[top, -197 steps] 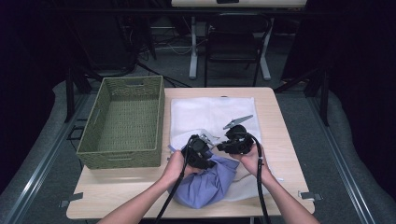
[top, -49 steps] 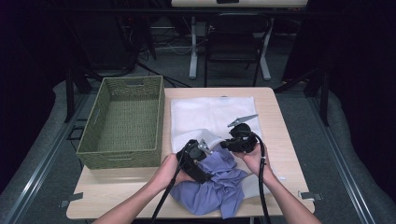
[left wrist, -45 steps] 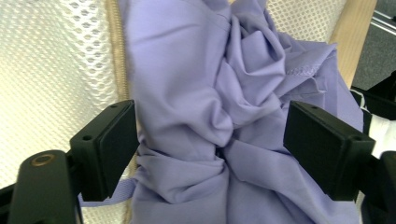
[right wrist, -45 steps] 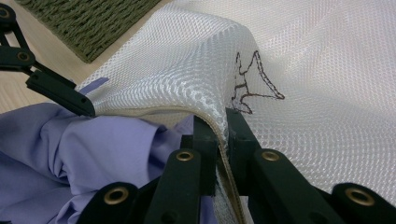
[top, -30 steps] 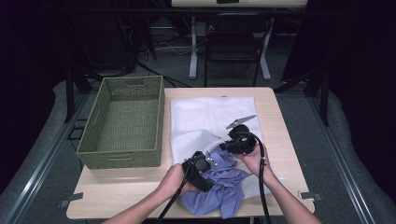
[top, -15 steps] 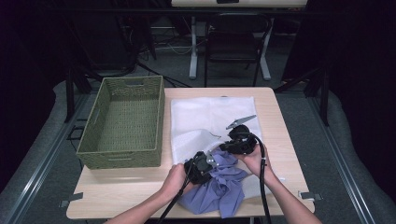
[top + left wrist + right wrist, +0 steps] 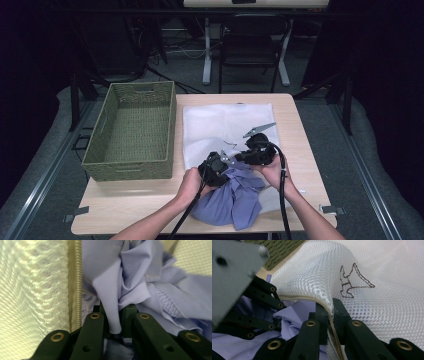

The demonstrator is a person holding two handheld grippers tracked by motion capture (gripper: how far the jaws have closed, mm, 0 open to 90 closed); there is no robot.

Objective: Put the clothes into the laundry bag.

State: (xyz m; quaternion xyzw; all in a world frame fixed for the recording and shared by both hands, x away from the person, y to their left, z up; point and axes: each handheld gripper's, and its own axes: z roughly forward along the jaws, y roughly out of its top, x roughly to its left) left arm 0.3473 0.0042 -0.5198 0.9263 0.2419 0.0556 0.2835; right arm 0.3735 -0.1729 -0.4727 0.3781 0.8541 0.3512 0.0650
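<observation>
Stuffing is partly done: we have the lavender garment (image 7: pixel 235 195) at the mouth of the white mesh bag (image 7: pixel 225 125), most of it bunched outside on the table's near edge. Our right gripper (image 7: pixel 329 312) is clamped on the bag's zippered rim, lifting it. Our left gripper (image 7: pixel 115 315) pinches a garment fold, pushing inward.

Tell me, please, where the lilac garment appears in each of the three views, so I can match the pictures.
High view: the lilac garment lies bunched at the table's near edge, between the person's hands.
Left gripper view: it takes the centre and right, a fold pinched in the left gripper.
Right gripper view: it lies lower left, under the lifted bag edge held by the right gripper.
Shared landmark: the white mesh laundry bag.
</observation>
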